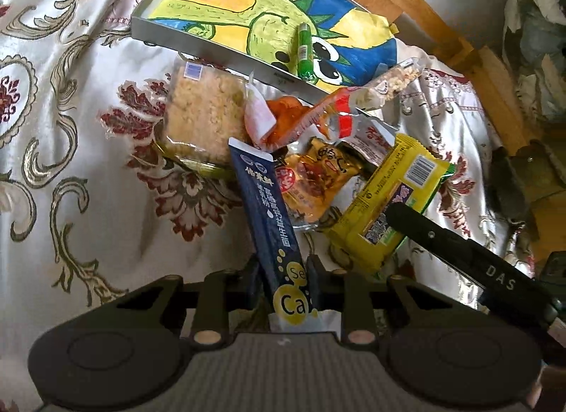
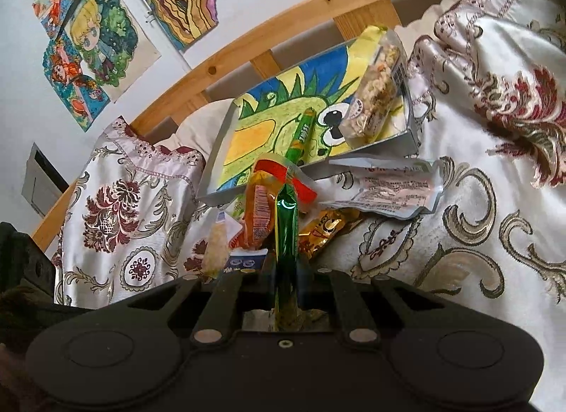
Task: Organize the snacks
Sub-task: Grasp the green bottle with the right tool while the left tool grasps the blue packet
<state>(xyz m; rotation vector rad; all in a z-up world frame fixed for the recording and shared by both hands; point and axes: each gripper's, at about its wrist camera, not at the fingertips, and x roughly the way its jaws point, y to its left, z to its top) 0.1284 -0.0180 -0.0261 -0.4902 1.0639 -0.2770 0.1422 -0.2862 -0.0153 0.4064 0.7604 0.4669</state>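
A pile of snack packets lies on a patterned bedspread (image 1: 70, 129). My left gripper (image 1: 283, 270) is shut on a dark blue stick sachet (image 1: 272, 213), held upright over the pile. My right gripper (image 2: 286, 267) is shut on a yellow-green wrapped packet (image 2: 286, 235), seen edge-on; in the left wrist view it shows as the yellow packet (image 1: 385, 199) under the right gripper's finger (image 1: 442, 238). A shallow white tray (image 1: 184, 35) lined with a dinosaur drawing holds a green tube (image 1: 303, 51). A cereal bar (image 2: 375, 93) lies at the tray's corner.
The pile holds a rice cracker pack (image 1: 205, 114), an orange packet (image 1: 286, 118), a golden packet (image 1: 315, 178) and a white-red pouch (image 2: 385, 189). A wooden bed frame (image 2: 283, 22) and a wall with drawings (image 2: 92, 51) stand behind the tray.
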